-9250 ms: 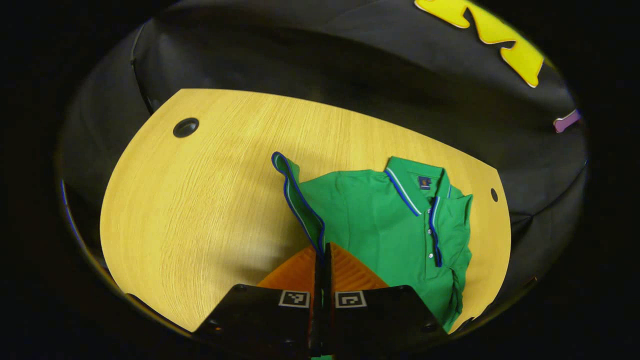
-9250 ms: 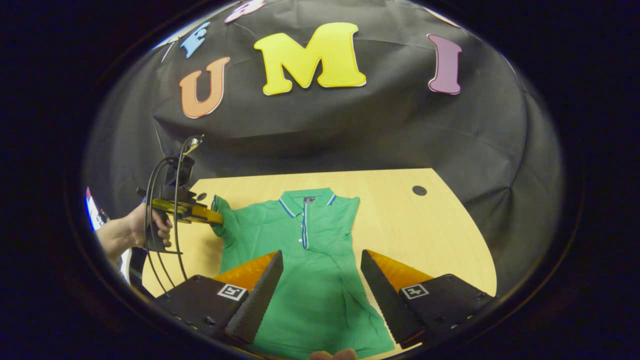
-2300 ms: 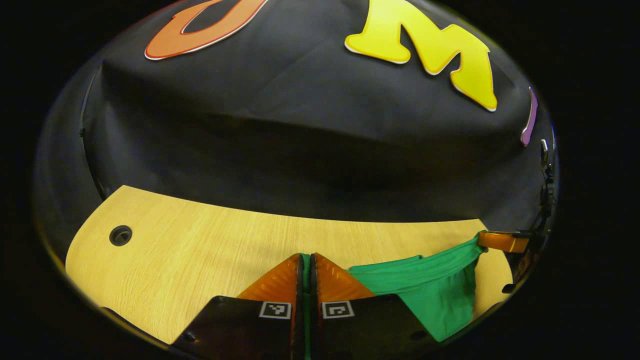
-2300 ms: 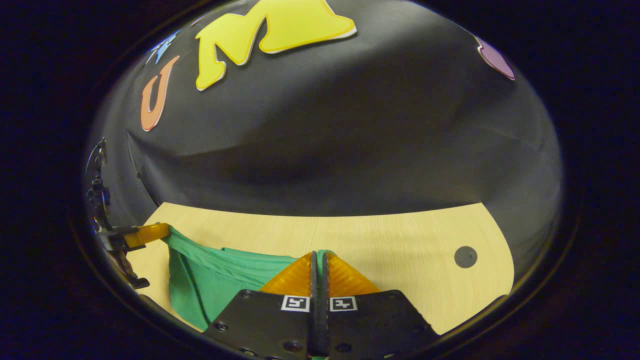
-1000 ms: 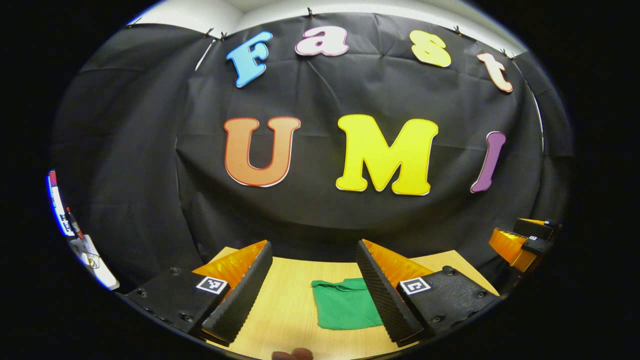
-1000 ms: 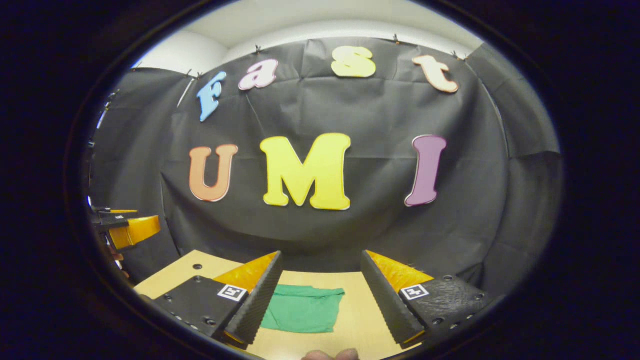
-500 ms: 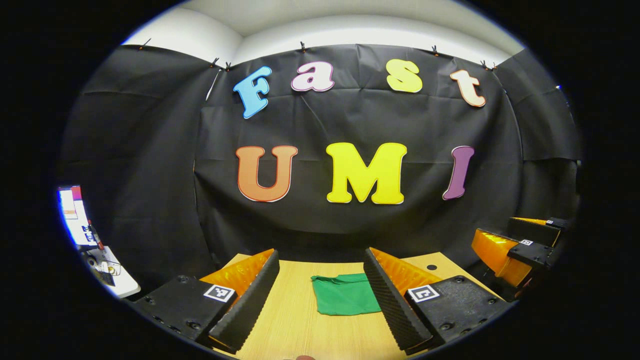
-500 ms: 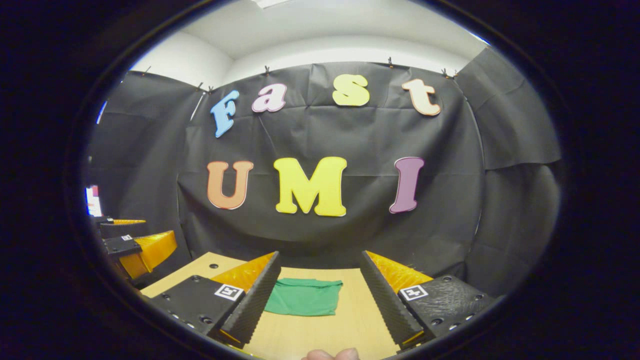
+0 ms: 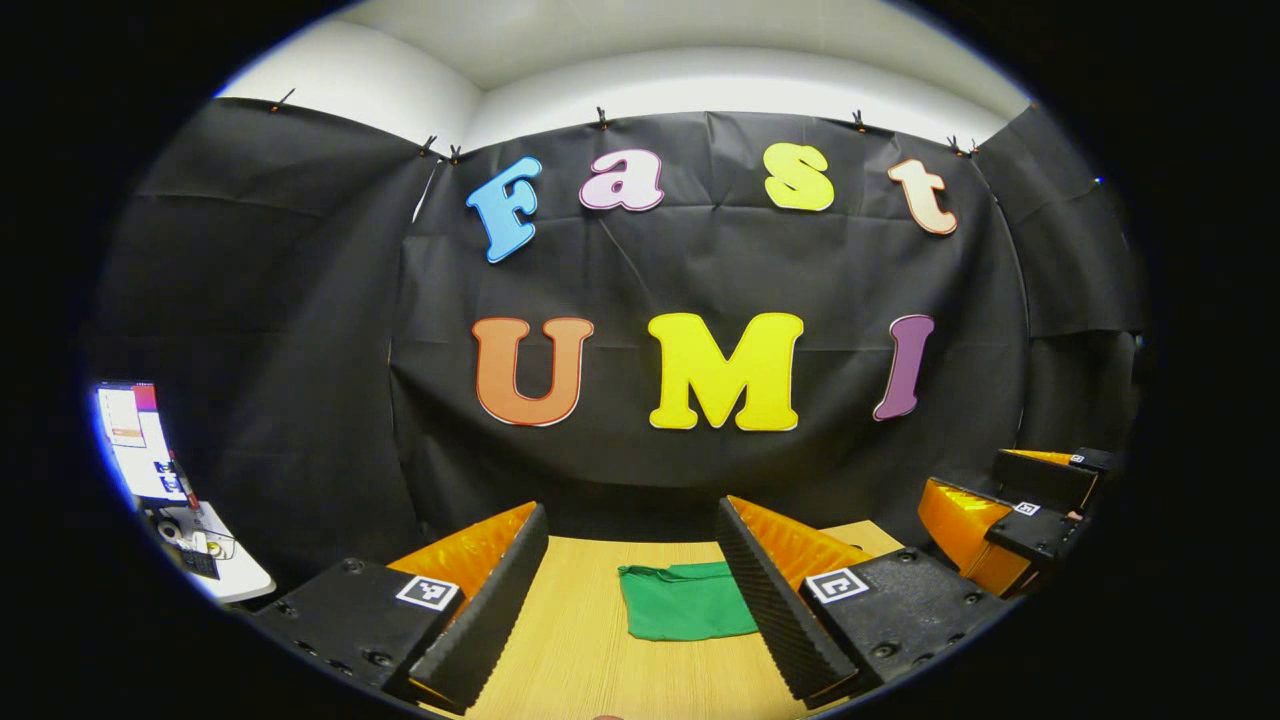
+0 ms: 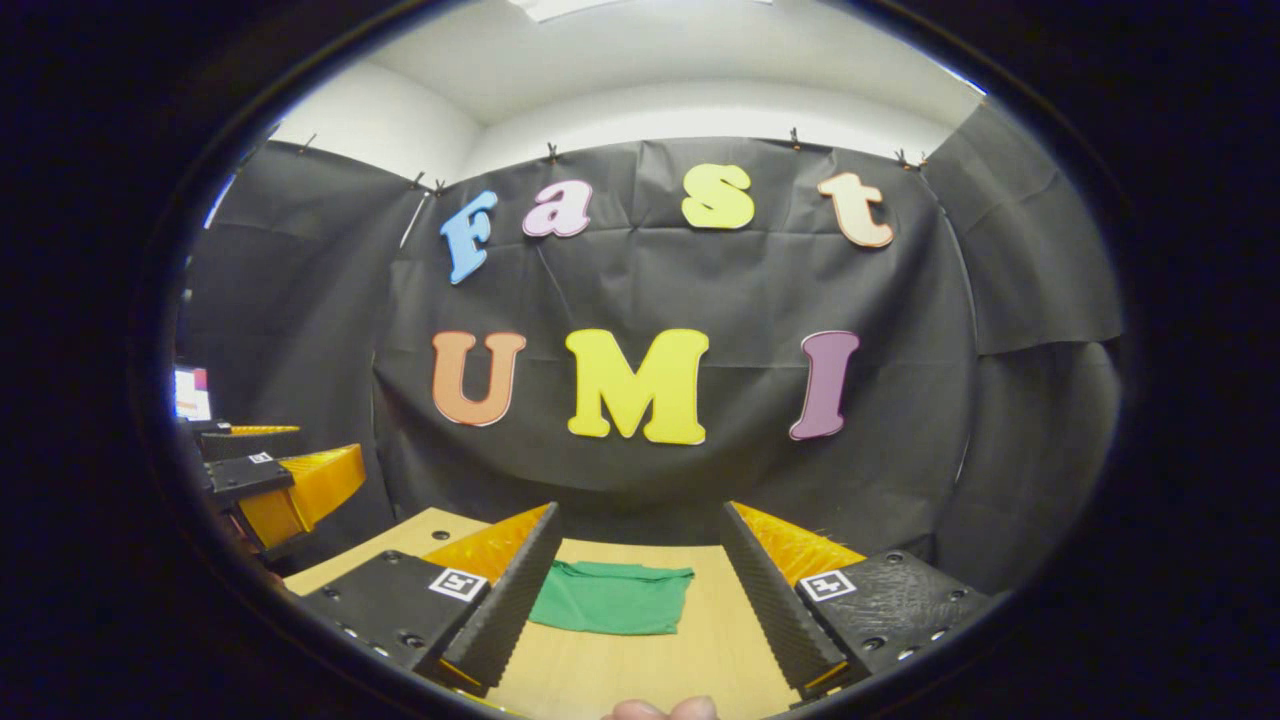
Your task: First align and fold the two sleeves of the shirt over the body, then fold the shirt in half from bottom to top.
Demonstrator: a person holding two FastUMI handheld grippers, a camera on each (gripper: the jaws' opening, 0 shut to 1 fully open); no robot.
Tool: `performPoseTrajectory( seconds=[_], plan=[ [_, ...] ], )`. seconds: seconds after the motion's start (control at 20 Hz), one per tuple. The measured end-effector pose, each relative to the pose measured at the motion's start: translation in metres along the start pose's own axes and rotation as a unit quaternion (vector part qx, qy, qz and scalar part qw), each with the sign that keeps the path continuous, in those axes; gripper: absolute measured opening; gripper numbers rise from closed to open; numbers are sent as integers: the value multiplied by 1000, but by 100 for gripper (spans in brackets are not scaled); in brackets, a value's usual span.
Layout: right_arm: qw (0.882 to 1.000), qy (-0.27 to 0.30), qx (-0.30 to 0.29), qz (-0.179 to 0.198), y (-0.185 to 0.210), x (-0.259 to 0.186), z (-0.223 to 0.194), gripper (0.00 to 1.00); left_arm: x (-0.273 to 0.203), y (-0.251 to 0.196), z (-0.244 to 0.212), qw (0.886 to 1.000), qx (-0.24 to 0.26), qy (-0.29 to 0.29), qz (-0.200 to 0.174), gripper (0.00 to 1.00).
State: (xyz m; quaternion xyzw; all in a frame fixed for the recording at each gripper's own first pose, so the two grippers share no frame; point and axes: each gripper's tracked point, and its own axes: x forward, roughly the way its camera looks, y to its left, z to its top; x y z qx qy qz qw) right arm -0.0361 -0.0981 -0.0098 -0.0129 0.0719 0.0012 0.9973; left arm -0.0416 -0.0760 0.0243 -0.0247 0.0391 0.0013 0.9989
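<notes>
The green shirt (image 9: 685,612) lies folded into a small flat packet on the wooden table (image 9: 580,650); in the right gripper view the same shirt (image 10: 610,597) rests toward the far edge. My left gripper (image 9: 632,585) is open, raised above the table, nothing between its fingers. My right gripper (image 10: 635,585) is open too, held back from the shirt and empty. In the left gripper view the right gripper (image 9: 1000,510) hangs at the right edge; in the right gripper view the left gripper (image 10: 275,485) hangs at the left edge.
The black cloth wall (image 9: 700,260) stands right behind the table. A small white side table with a screen (image 9: 170,500) is at the far left. A fingertip (image 10: 660,710) shows at the bottom of the right gripper view.
Both grippers let go of the shirt, opened, and lifted back and up. The shirt now lies folded in half. Over the last half second both views tilted slightly higher.
</notes>
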Motion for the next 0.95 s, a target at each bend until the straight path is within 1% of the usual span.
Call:
performPoseTrajectory(
  seconds=[0.15,0.3,0.4,0.5,0.55,0.6,0.7,0.95],
  plan=[
    [1000,-5,11,5,3,4,3,99,2,-2,1,1000,4,-2,-2,100],
    [1000,-6,18,3,0,11,1,96,5,-10,2,1000,-5,-7,-12,100],
    [1000,-1,10,3,-2,14,-1,99,9,-12,0,1000,-5,-8,-16,100],
    [1000,-2,15,1,-3,19,0,99,13,-13,-1,1000,-2,-4,-16,100],
    [1000,-3,16,-2,-2,6,0,98,16,-15,-3,1000,-3,-2,-17,100],
    [1000,-5,18,-4,-3,6,-1,97,18,-14,-2,1000,-5,-2,-15,100],
    [1000,-3,18,-8,-4,11,-4,97,20,-13,-3,1000,-12,2,-14,100],
    [1000,-1,13,-7,-5,14,-8,97,29,-11,-9,1000,-10,5,-9,100]
  ],
)
